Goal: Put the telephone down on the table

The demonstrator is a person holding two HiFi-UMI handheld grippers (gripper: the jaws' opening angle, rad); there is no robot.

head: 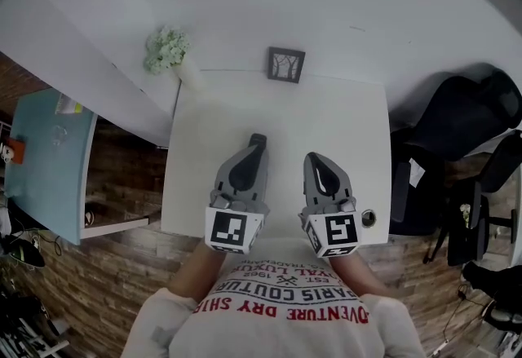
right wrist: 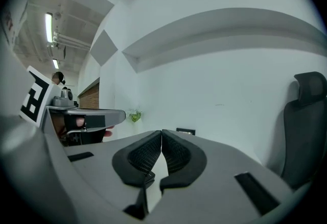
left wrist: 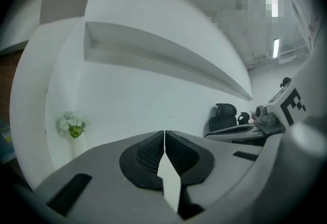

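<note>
No telephone shows in any view. The white table (head: 277, 112) lies below me. My left gripper (head: 256, 143) hovers over its near half with the jaws pressed together and nothing between them; the left gripper view shows the dark pads (left wrist: 148, 159) meeting along one line. Just to its right, my right gripper (head: 314, 159) is shut and empty too, its ribbed pads (right wrist: 176, 154) touching at the tips. Both grippers point away from me toward the wall. Each shows in the other's view: the right gripper (left wrist: 286, 110), the left gripper (right wrist: 76, 116).
White flowers in a vase (head: 167, 49) stand at the table's far left corner, and a small dark picture frame (head: 286, 64) leans at the far edge. A small round object (head: 369, 218) sits at the near right corner. Black office chairs (head: 457, 120) crowd the right; a pale blue table (head: 49, 161) stands left.
</note>
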